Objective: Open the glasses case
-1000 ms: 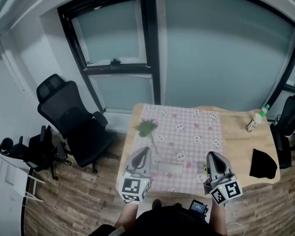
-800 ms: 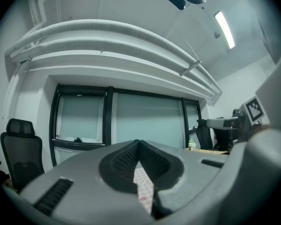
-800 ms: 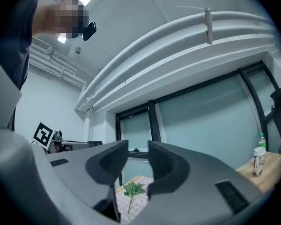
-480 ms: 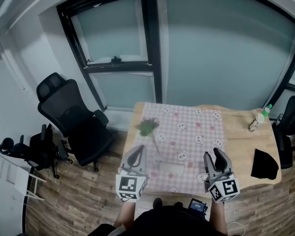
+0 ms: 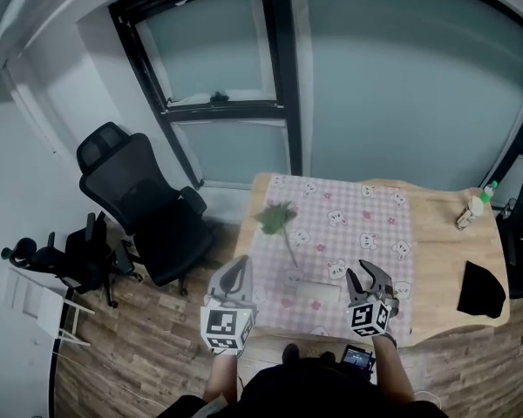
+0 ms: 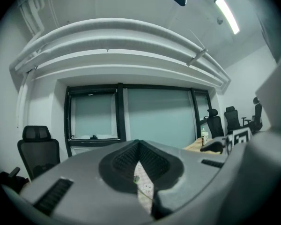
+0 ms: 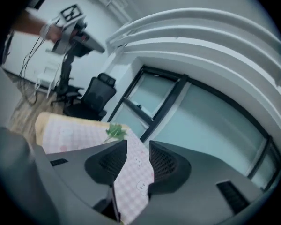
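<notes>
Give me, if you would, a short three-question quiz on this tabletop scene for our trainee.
1. True or false: the green-capped bottle stands on the checked cloth.
2. What lies on the cloth's far left part? A) a green leafy sprig B) scissors C) a mug
3. Fill in: in the head view, the black office chair stands to the table's ____.
Key: 1 false; 2 A; 3 left.

1. Tablecloth point(image 5: 349, 233): matt pink checked cloth (with small printed figures).
2. Table point(image 5: 444, 233): smooth pale wood.
3. Floor point(image 5: 148, 347): brown wood-look planks, dull finish.
4. Left gripper point(image 6: 138, 146): matt grey plastic with dark ribbed pads point(image 6: 154, 161).
</notes>
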### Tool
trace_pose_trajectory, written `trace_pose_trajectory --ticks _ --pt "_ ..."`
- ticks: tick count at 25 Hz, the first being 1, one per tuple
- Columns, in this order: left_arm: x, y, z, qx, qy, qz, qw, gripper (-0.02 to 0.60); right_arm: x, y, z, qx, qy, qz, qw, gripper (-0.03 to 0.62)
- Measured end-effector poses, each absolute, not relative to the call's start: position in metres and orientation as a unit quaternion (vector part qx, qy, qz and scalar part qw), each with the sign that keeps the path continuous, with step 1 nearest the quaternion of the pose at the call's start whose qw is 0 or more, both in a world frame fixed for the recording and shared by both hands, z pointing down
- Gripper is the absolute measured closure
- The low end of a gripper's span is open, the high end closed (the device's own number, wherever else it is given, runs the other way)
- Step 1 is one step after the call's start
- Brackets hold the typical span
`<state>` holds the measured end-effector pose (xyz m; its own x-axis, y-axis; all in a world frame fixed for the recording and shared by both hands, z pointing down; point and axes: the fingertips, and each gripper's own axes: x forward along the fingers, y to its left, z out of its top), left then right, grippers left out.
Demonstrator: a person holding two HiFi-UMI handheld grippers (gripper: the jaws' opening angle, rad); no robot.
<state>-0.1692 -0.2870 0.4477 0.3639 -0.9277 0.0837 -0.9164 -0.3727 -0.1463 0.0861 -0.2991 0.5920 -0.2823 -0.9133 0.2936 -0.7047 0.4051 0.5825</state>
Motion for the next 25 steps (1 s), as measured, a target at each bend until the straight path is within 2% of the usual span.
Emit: trace_pose_trajectory --ticks 4,7,12,22,25 --pt "-0.194 -0.282 0.454 -0.808 0.582 -0.085 0.027 0.583 0.056 -0.294 0.711 0.385 -0.783 -0.21 0.441 0.434" --pt "-0.206 -0.279 0.457 -0.799 0.592 -0.101 0.03 0.583 0.041 -0.274 0.779 0.307 -0.784 -0.219 0.493 0.434" --pt "-0.221 -0.271 0.463 -0.789 0.6 -0.132 0.031 0.583 0.035 -0.254 0.838 0.26 -0.783 -0.212 0.524 0.434" --pt "-0.222 -0.273 0.464 -0.789 0.595 -0.151 0.036 0.583 0.022 -0.255 0.87 0.213 -0.777 -0.226 0.548 0.439" --pt "-0.221 -0.272 0.464 -0.79 0.592 -0.158 0.029 0.583 0.025 -0.258 0.878 0.212 -0.766 -0.237 0.559 0.46"
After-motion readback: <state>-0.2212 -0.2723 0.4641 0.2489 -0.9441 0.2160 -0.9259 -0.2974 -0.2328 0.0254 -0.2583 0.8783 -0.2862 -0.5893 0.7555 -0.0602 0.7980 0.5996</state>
